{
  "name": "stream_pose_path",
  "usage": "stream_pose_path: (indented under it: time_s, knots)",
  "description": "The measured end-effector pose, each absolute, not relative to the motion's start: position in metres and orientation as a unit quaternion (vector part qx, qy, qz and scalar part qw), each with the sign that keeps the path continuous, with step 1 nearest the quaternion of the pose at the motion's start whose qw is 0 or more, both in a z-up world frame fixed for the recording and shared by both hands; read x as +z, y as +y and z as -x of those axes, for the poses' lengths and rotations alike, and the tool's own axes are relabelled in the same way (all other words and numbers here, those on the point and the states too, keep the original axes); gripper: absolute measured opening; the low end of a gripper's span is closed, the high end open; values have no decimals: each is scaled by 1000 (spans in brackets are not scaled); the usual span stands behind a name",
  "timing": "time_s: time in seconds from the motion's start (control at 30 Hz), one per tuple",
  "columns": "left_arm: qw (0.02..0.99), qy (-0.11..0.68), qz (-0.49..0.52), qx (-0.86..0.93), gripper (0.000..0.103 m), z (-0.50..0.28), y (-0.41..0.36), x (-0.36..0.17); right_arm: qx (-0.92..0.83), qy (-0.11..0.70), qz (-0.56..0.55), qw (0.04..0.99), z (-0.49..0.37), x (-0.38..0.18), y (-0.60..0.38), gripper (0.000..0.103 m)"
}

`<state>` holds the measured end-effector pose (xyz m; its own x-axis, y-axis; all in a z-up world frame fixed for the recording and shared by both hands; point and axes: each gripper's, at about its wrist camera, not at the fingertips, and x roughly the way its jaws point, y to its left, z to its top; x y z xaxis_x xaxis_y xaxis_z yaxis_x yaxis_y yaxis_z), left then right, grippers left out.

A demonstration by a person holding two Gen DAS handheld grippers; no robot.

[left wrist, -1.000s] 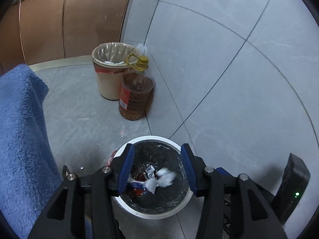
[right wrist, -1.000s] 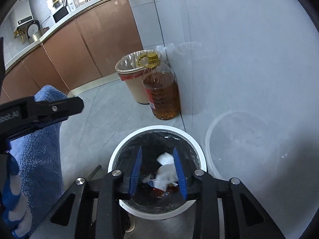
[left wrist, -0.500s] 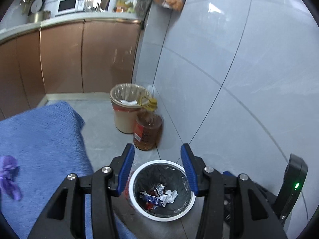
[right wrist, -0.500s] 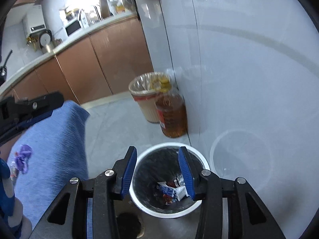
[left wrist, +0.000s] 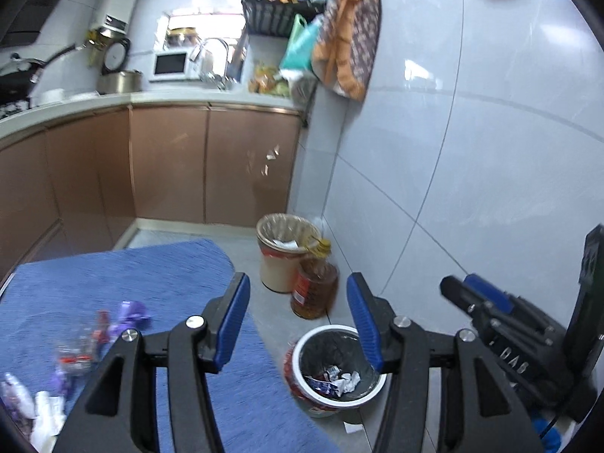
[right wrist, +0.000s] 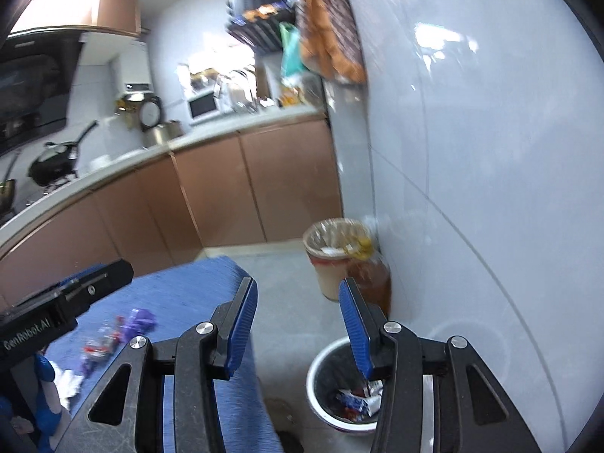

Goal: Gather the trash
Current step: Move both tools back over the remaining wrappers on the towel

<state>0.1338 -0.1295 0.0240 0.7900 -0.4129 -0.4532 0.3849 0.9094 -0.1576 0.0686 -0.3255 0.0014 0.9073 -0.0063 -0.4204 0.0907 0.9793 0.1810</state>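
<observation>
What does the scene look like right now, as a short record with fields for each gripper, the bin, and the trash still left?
left gripper: jaws open, empty
right gripper: jaws open, empty
white bin: on the floor beside the blue cloth, wrappers inside
blue cloth: loose trash pieces lying on it
beige bin: by the wall, oil bottle next to it

Glossy pale wall tiles [left wrist: 472, 158] threw back window glare above a smooth grey floor [right wrist: 294, 302]. A nubby blue cloth [left wrist: 124, 275] lay matt beside the white plastic bin [left wrist: 336, 404], lined with shiny black film and holding crumpled paper and foil wrappers [left wrist: 336, 377]. Copper-toned cabinet doors [left wrist: 166, 166] carried a satin sheen; an oil bottle [left wrist: 313, 287] was clear plastic.
</observation>
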Motion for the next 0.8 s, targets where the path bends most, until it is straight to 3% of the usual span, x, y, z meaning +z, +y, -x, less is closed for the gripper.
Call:
stream_pose_path:
  time_s: [0.23,0.37,0.8]
  knots:
    - [959,213,47,-178,52,-89,-67,48,12,174,-66,982,-39,44,-280,45]
    - [966,200,58,-151,57,-69,-31,52,36,161,-52,985,-28,57,-256,45]
    - [968,214,95,-91,57,-55,65,16,88,166,-27,982,-29,66,-198,48]
